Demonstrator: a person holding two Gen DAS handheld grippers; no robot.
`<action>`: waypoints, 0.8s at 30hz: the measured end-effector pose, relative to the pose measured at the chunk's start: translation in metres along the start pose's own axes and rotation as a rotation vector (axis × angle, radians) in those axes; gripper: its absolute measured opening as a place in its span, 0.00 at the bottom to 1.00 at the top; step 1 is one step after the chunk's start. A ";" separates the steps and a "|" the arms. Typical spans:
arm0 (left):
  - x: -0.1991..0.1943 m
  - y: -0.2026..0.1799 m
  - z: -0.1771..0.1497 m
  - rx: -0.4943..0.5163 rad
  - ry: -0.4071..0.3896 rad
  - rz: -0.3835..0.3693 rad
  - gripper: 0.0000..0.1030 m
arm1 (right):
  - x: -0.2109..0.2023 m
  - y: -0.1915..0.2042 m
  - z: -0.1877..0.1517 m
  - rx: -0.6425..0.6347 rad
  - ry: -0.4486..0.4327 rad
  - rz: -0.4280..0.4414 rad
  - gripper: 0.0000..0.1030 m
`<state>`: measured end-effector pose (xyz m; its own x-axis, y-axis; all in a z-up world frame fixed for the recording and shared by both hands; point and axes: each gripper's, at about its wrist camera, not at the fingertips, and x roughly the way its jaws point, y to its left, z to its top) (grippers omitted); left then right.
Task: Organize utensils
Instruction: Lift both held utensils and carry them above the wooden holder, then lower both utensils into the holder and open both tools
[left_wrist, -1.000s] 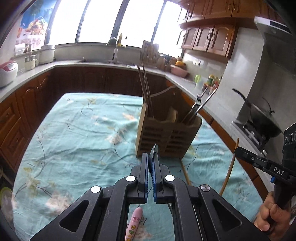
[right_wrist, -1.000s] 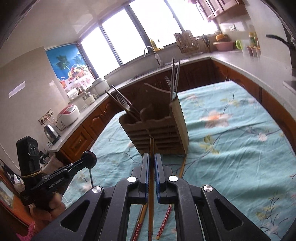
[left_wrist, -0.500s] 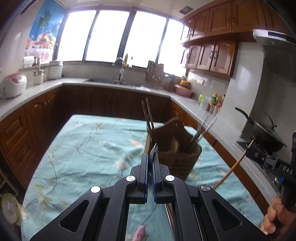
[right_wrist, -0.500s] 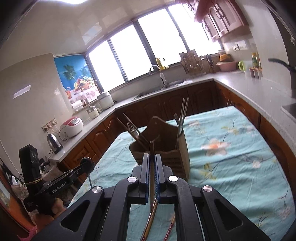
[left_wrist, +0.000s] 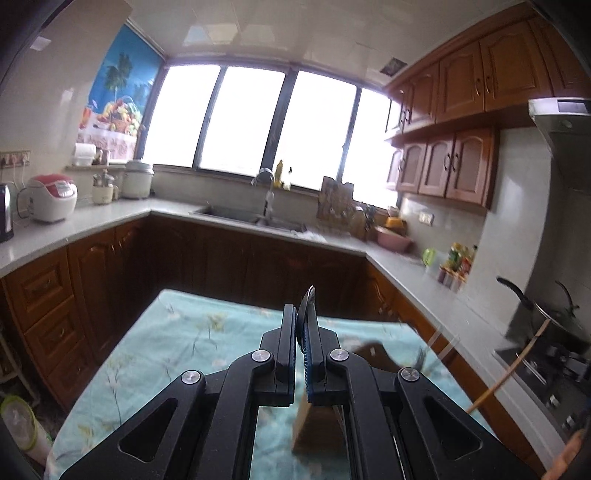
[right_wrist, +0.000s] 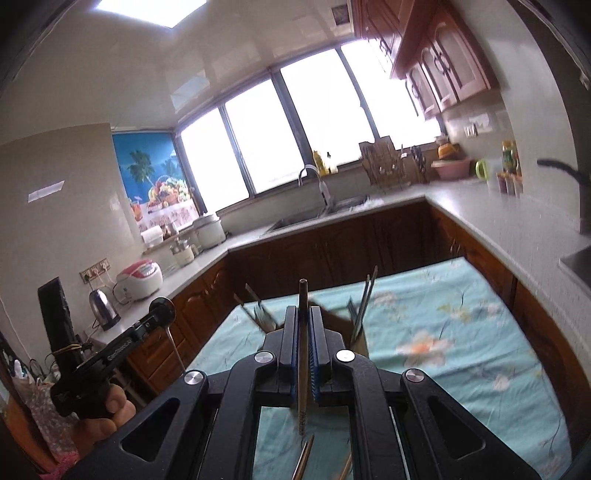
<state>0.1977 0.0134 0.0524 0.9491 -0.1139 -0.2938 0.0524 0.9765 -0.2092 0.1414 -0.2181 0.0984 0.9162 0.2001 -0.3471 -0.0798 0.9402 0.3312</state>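
1. My left gripper is squeezed shut on a thin metal piece, a spoon I think. Only its rounded end pokes out past the tips. It is held by its thin edge, so it could twist or slip out.
2. My right gripper is squeezed shut on one wooden chopstick. Most of the stick hangs down behind the tips. A long loose tail like that could swing and knock things.
3. The wooden holder stands on the blue flowery cloth, just below and in front of both tools. It already has chopsticks and forks sticking up. My stick could bump them and miss the right slot.
4. More chopsticks lie on the cloth below my right tool. I might hit them and roll them off.
5. Both pictures are blurry, so aiming is hard for me.
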 end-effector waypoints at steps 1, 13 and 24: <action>0.006 -0.003 0.001 0.009 -0.020 0.015 0.02 | 0.000 0.001 0.005 -0.008 -0.016 -0.006 0.05; 0.077 -0.044 -0.022 0.061 -0.110 0.145 0.02 | 0.019 -0.006 0.043 -0.058 -0.134 -0.069 0.05; 0.112 -0.075 -0.068 0.136 -0.063 0.168 0.02 | 0.066 -0.007 0.021 -0.108 -0.081 -0.083 0.05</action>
<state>0.2787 -0.0851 -0.0281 0.9652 0.0604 -0.2543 -0.0712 0.9969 -0.0334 0.2105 -0.2175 0.0913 0.9497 0.1015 -0.2962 -0.0401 0.9777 0.2063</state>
